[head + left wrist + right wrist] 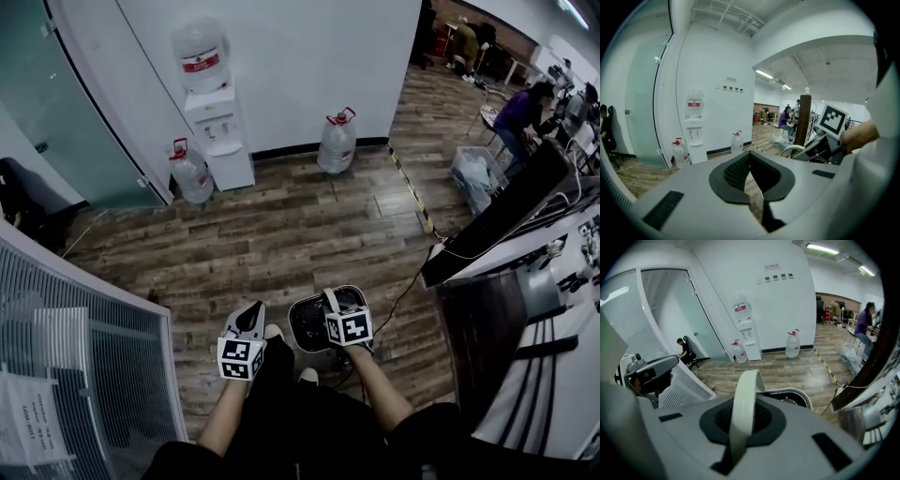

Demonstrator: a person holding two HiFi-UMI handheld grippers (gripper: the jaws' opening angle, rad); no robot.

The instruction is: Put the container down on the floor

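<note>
The container (312, 323) looks rigid and light, best carried by its thin white handle (745, 380), which the right claw (743, 404) clamps; the left claw (750, 157) is closed, empty.

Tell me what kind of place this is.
Likely an office: a water dispenser against the wall with spare water jugs beside it, and a person working at desks farther back.

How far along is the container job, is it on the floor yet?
Done: the right tongs are shut on the white handle of the container. In hand: the container hangs from them over the wood floor and does not look set down. Left: lower it onto the floor, then release the handle. The left tongs are shut and empty.
</note>
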